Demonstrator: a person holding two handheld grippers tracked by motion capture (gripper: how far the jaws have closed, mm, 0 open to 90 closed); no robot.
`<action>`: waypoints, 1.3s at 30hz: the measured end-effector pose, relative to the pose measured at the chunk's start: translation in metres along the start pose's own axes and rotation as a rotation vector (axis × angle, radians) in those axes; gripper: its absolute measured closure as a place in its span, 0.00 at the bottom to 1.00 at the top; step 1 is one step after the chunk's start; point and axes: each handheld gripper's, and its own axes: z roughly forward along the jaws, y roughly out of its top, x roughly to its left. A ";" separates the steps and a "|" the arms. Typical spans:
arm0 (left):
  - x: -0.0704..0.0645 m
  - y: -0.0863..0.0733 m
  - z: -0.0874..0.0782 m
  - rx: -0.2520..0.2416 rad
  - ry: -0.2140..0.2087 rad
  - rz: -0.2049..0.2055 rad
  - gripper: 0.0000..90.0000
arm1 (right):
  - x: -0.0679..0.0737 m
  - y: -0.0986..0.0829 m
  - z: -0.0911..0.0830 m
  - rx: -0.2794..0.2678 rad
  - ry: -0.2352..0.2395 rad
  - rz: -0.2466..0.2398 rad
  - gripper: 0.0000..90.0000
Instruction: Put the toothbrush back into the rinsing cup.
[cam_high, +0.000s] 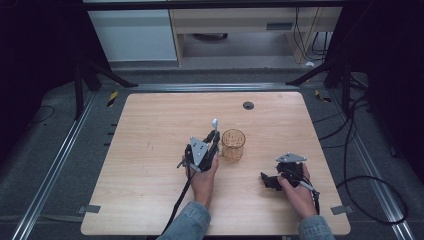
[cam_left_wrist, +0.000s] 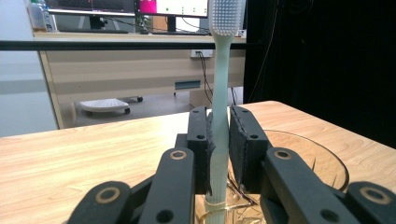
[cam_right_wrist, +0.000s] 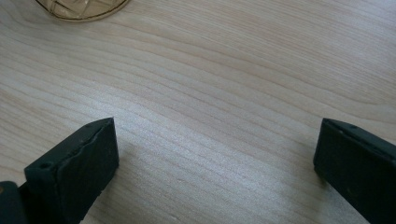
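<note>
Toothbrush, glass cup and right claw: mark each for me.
Toothbrush (cam_left_wrist: 219, 116), left gripper view, on its pale handle.
Glass cup (cam_high: 233, 146), high view, on its patterned wall.
Right claw (cam_right_wrist: 215, 154), right gripper view, midway between its open jaws.

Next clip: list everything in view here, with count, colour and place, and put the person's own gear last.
toothbrush: 1, pale green handle with white bristles, upright between the left gripper's jaws beside the cup
glass cup: 1, amber with a cut pattern, upright at mid-table
table: 1, light wood, centre of the high view
cable port: 1, dark, round, far edge of the table
desk: 1, beige, beyond the table
left gripper: 1, black, shut on the toothbrush just left of the cup
right gripper: 1, black, jaws wide apart, low over the table right of the cup
hands: 2, each holding a gripper at the near edge
</note>
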 end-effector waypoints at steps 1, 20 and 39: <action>0.000 0.000 0.000 0.002 0.001 -0.001 0.87 | 0.000 0.000 0.000 0.000 0.000 0.000 0.00; 0.000 -0.005 0.002 0.045 -0.002 -0.008 0.87 | 0.000 0.000 0.000 -0.001 0.000 0.000 0.00; 0.000 -0.006 0.002 0.050 -0.003 -0.007 0.86 | 0.000 0.000 0.000 0.000 -0.001 0.000 0.00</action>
